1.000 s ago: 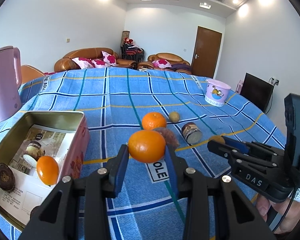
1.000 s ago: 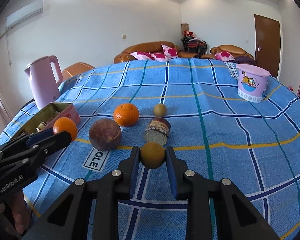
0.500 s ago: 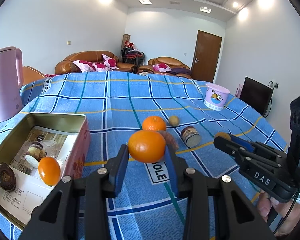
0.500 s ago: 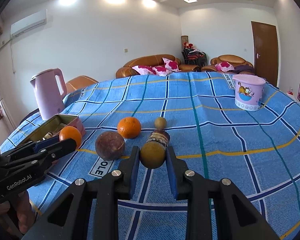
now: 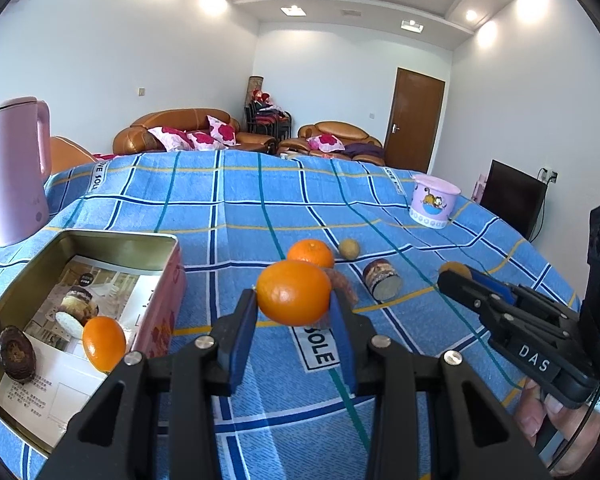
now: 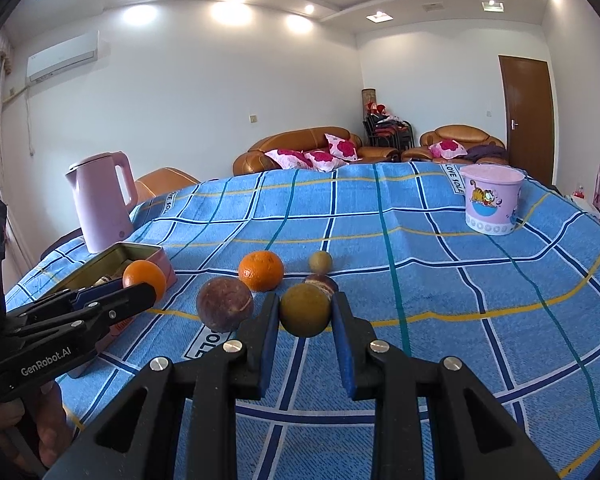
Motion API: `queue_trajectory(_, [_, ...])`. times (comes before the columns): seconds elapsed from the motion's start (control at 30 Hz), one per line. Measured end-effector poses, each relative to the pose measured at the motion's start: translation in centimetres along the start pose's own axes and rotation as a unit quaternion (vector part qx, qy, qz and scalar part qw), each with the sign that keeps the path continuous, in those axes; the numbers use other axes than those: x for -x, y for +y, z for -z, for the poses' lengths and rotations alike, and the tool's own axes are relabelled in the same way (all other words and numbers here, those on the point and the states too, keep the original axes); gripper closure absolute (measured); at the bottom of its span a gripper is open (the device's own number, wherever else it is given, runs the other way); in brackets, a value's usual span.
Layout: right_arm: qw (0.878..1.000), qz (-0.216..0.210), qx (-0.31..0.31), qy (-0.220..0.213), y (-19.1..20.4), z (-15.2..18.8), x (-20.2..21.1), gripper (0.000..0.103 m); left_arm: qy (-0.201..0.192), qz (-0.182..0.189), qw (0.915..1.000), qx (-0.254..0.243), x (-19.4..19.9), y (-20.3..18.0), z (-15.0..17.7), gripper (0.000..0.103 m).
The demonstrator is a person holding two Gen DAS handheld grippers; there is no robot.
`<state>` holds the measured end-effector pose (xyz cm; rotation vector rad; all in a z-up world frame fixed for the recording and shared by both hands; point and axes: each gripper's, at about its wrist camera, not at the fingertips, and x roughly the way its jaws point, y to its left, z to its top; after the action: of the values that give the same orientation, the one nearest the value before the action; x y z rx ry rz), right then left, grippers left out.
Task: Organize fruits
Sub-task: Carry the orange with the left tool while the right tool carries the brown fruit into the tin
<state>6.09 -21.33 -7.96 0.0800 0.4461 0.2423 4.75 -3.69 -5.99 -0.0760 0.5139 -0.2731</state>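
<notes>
Left gripper [image 5: 294, 320] clamped on orange [image 5: 294, 293], aloft. Right gripper [image 6: 305, 322] clamped on brown fruit [image 6: 305, 310], also aloft. Left of left jaws: tin [image 5: 120, 236], one orange and a dark fruit inside. Beyond jaws, unsorted on cloth [image 6: 440, 280]: purple fruit [image 6: 224, 304], second orange [image 6: 261, 271], cut fruit [image 5: 381, 280], small fruit [image 6: 320, 261]. Judged under halfway.

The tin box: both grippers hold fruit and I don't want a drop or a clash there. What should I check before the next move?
1. Left gripper grips the orange on both sides: ok.
2. Right gripper grips the brownish-green fruit: ok.
3. Tin box open on top: ok.
4. Free space in the box beside the small orange and dark round piece: ok.
5. Grippers apart from each other: ok.
6. How firm either grip is: cannot tell.
</notes>
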Motion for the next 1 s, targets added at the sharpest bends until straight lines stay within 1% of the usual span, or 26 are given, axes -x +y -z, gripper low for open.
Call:
queue_trajectory(0.43, [1.0, -0.006, -0.003, -0.025, -0.2, 0.1, 0.8, 0.075, -0.01, -0.002, 0.9999, 0.001, 0.4, 0.0, -0.1, 0.064])
queue_trajectory(1.0, [0.999, -0.01, 0.0, -0.04, -0.2, 0.2, 1.3, 0.075, -0.034, -0.013, 0.9993, -0.006, 1.2, -0.3, 0.0, 0.064])
